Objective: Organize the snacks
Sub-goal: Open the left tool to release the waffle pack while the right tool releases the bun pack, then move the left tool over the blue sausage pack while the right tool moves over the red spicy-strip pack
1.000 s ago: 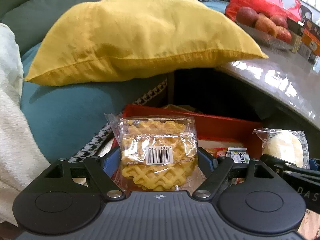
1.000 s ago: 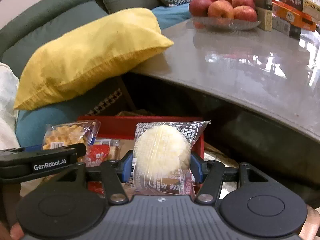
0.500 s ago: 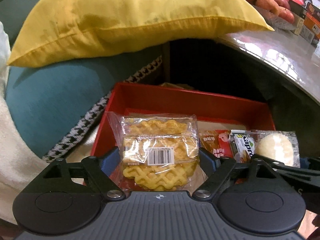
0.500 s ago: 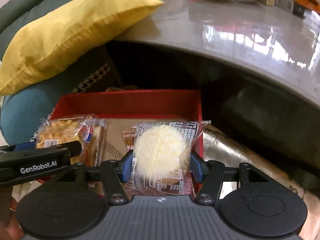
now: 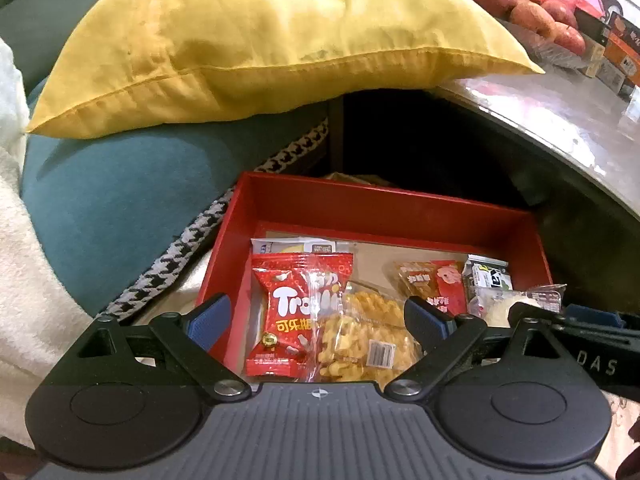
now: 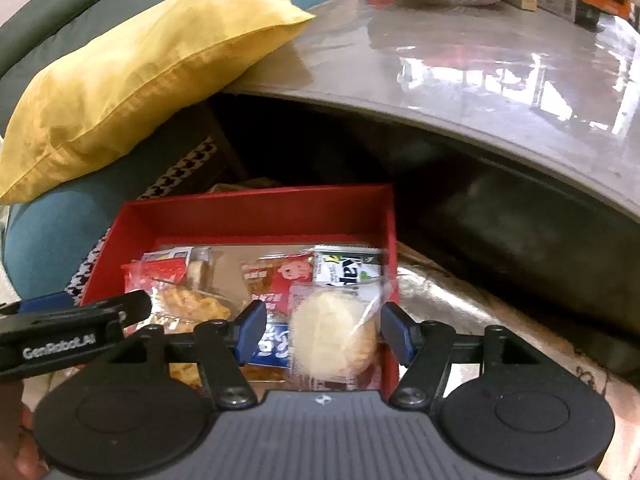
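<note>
Waffle pack (image 5: 360,340) is lying in the red box (image 5: 372,208) next to the Trolli bag (image 5: 298,312), with the left gripper (image 5: 318,316) spread wide over it. Right gripper (image 6: 322,330) is spread too, round cake (image 6: 332,334) loose between its fingers. Yellow pillow (image 5: 260,36) at 12 o'clock.

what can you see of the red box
The red box is a shallow, open-topped rectangular tray, cardboard by the look, with red walls and a brown floor. It sits low beside the sofa, partly under the table edge. Wrapped snacks lie inside, among them a waffle pack and a round cake. Both open claws hover above it.
</note>
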Demonstrator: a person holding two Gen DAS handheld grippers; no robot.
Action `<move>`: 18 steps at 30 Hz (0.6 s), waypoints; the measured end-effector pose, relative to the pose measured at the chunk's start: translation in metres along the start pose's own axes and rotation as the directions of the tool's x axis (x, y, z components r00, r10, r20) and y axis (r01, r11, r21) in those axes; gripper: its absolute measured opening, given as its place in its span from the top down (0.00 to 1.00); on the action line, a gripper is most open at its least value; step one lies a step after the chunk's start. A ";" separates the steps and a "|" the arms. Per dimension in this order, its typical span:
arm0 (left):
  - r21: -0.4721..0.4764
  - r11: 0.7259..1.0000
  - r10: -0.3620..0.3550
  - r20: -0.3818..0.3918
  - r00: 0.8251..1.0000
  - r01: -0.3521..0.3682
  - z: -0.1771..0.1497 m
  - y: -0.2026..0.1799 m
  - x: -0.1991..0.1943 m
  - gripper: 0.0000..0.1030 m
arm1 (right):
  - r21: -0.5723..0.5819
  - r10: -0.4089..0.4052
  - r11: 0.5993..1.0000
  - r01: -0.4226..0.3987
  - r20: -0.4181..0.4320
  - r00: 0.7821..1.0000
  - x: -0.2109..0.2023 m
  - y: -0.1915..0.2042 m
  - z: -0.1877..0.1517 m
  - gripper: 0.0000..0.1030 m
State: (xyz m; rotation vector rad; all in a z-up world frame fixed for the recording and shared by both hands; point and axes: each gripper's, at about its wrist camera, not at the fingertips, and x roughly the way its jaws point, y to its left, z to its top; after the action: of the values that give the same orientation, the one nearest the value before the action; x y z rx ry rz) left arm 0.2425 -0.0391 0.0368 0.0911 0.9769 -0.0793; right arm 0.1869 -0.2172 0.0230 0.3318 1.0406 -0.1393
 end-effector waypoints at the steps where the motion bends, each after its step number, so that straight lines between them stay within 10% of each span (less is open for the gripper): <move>1: -0.001 1.000 -0.001 0.000 1.000 0.001 -0.001 0.000 -0.001 0.07 | 0.005 -0.001 1.000 0.001 0.006 1.000 -0.002 -0.002 0.000 0.42; 18: -0.027 0.998 -0.055 -0.005 0.998 0.055 -0.010 0.008 -0.022 0.07 | -0.022 -0.036 0.999 0.037 0.060 0.998 -0.034 -0.003 -0.010 0.42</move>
State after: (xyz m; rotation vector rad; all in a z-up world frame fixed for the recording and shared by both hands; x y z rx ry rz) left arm 0.2233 -0.0296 0.0499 0.0400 0.9858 -0.1171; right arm 0.1611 -0.2186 0.0469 0.2861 0.9891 -0.1690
